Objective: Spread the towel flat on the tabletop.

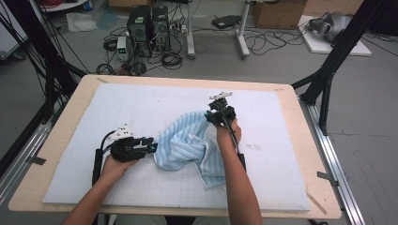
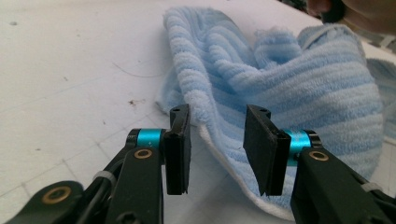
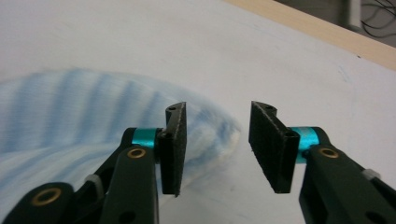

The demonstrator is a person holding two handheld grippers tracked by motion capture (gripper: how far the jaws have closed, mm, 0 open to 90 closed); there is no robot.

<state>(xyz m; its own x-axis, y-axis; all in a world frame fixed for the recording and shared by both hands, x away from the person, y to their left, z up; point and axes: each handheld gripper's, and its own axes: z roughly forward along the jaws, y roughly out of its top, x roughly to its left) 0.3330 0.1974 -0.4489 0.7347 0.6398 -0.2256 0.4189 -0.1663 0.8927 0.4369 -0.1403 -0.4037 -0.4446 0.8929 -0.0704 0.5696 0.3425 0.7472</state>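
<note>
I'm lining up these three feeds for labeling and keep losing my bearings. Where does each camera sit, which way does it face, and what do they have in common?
High view: fixed above the person's side, looking forward and down on the table; both forearms enter from the bottom.
Left gripper view: rides the left hand-held gripper, looking along its parted black jaws at the striped towel, whose edge lies between them.
Right gripper view: rides the right hand-held gripper, looking low across the white mat, open jaws by the towel's end.
Shared: all show the blue-and-white towel on the mat.

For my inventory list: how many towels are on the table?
1. A blue striped towel lies crumpled mid-table on the white mat, between the left gripper and the right gripper. Its folds may hide something.
</note>
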